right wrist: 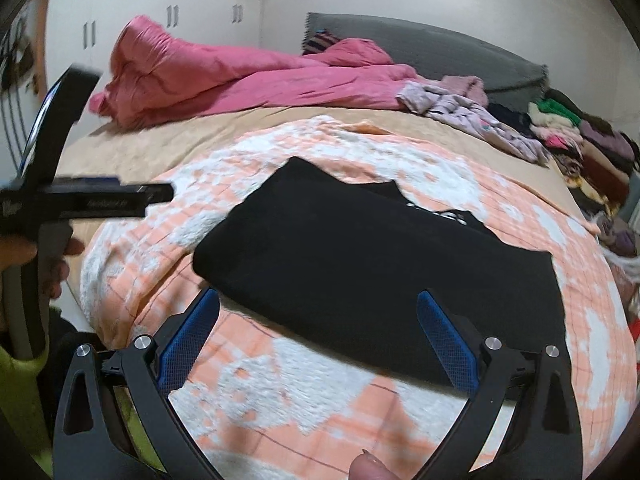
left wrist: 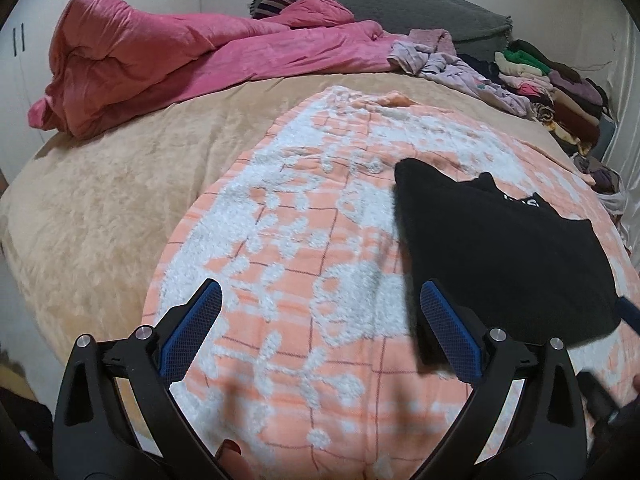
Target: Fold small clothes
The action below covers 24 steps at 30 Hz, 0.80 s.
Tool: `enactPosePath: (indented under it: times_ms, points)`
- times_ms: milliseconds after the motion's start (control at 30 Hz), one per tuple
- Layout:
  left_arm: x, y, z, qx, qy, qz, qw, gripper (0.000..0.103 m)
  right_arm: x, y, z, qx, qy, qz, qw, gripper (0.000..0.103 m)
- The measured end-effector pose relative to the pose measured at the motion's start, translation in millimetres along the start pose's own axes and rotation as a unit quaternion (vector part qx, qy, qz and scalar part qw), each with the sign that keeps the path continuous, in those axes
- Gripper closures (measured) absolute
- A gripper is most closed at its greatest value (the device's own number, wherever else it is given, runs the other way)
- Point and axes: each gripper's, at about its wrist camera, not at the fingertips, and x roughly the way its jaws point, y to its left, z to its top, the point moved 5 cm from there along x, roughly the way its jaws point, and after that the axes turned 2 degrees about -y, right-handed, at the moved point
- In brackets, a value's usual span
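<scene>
Black garment: folded flat on the orange-and-white blanket, ahead of the right gripper, jaws spread, nothing between. Left gripper: jaws spread, empty; the garment lies just beyond its right finger.

A folded black cotton garment with white lettering lay on a fluffy peach-and-white floral blanket; the crumpled quilt was pink
</scene>
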Motion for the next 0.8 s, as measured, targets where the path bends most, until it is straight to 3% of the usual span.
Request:
enactPosePath:
  times_ms: [367,800]
  points:
    - [18,-3,20,0.008,0.002,0.007,0.9999,0.010,47,40,-7,-0.057,0.021,-0.003,0.998,0.005]
    - [49,-17,33,0.029,0.018,0.009,0.9994,0.010,93,34,-24,-0.062,0.064,-0.040,0.995,0.005]
